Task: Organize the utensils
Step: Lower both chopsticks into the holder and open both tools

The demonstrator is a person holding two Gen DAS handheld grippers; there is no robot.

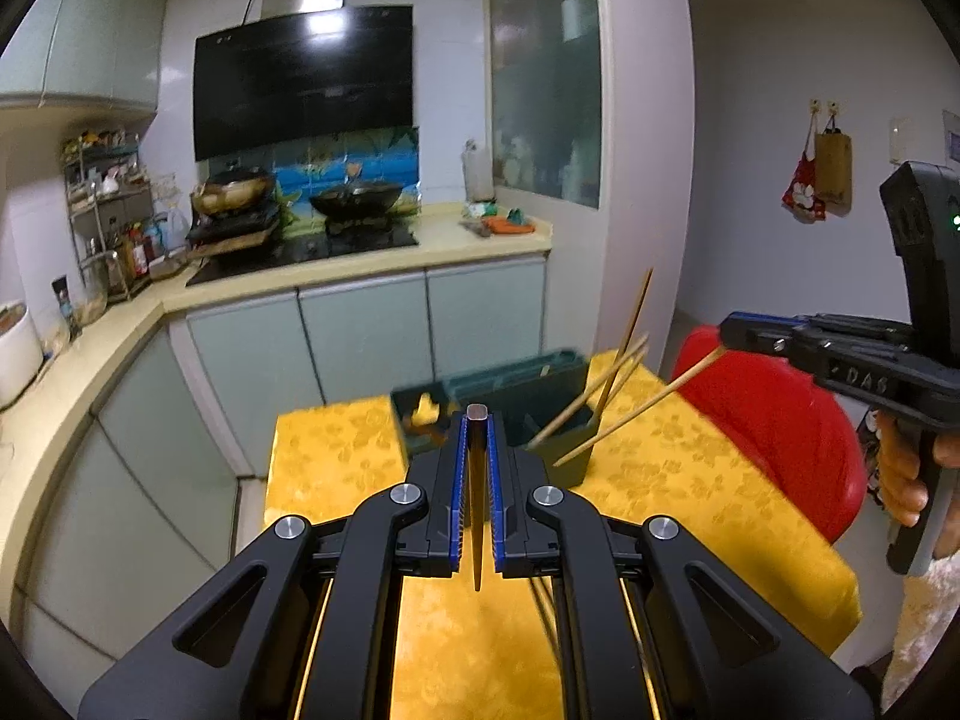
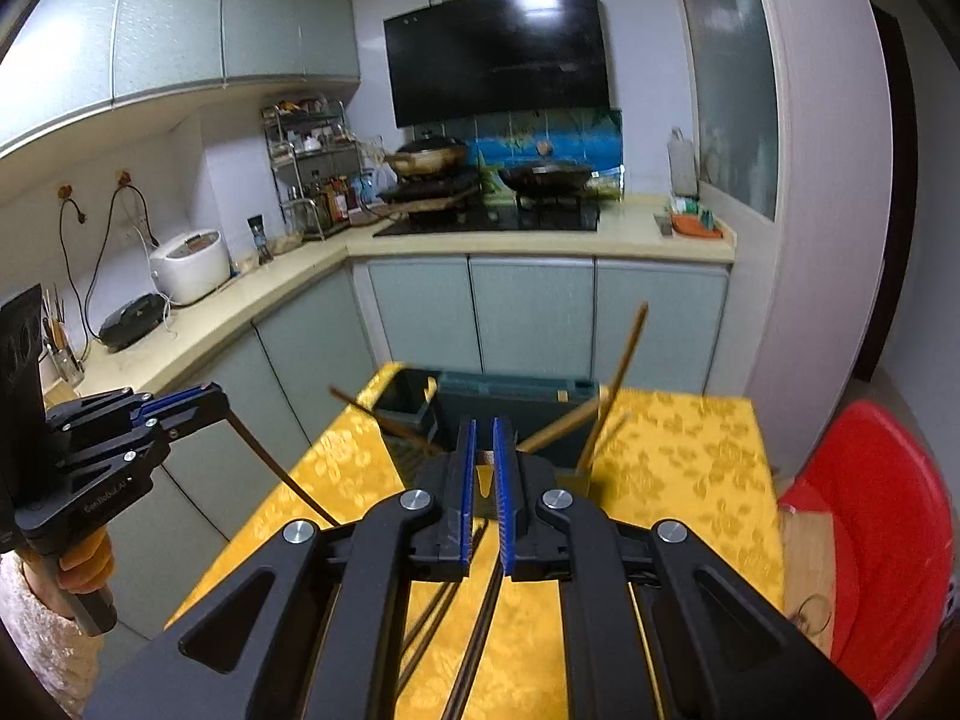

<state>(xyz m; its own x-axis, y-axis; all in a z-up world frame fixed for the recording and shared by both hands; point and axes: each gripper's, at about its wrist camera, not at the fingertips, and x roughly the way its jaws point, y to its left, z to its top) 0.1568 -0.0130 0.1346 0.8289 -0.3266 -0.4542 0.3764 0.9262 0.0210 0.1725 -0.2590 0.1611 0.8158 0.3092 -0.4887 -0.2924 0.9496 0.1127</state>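
Observation:
My left gripper (image 1: 478, 420) is shut on a dark chopstick (image 1: 478, 510) that hangs down between its blue pads, above the yellow tablecloth (image 1: 336, 456). In the right wrist view the same gripper (image 2: 219, 402) sits at the left with the dark chopstick (image 2: 282, 474) slanting down from it. My right gripper (image 2: 485, 438) is shut on a light wooden chopstick (image 1: 636, 408), which slants down and left from the gripper (image 1: 729, 333). Just beyond both grippers stands a dark green utensil holder (image 1: 540, 378) (image 2: 510, 396), and several chopsticks (image 1: 627, 354) (image 2: 624, 360) lean out of its right compartment.
Thin dark chopsticks (image 2: 474, 648) lie on the cloth under my right gripper. A red plastic stool (image 1: 780, 420) (image 2: 870, 510) stands at the table's right side. Kitchen cabinets and a counter (image 2: 540, 243) with woks, a stove and a rice cooker (image 2: 189, 264) run behind and to the left.

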